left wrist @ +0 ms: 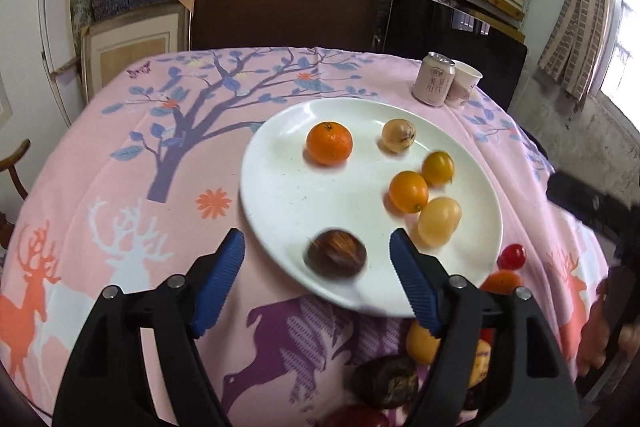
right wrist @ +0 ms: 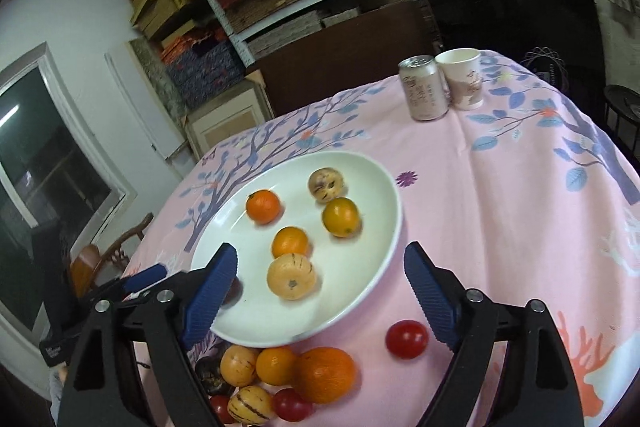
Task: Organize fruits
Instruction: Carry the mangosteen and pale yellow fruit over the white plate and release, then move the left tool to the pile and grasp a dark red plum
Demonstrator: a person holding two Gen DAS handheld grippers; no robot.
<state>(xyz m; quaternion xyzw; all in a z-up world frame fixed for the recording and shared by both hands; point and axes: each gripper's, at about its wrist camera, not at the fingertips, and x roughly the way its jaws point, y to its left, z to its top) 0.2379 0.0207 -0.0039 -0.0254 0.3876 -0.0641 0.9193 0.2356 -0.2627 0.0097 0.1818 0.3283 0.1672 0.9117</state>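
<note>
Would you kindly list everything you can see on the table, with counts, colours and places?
plate: one, white, mid-table
fruits on plate: six; one orange, two yellow-orange, two pale yellow, one dark brown at the near rim
loose fruits: a pile off the plate's near edge; orange, striped yellow, red, dark purple; count unclear
red tomato: one, alone beside the plate
can: one, pinkish, far edge
paper cup: one, white-pink, touching the can
tablecloth: pink, tree and deer print
left gripper: jaws open
right gripper: jaws open
</note>
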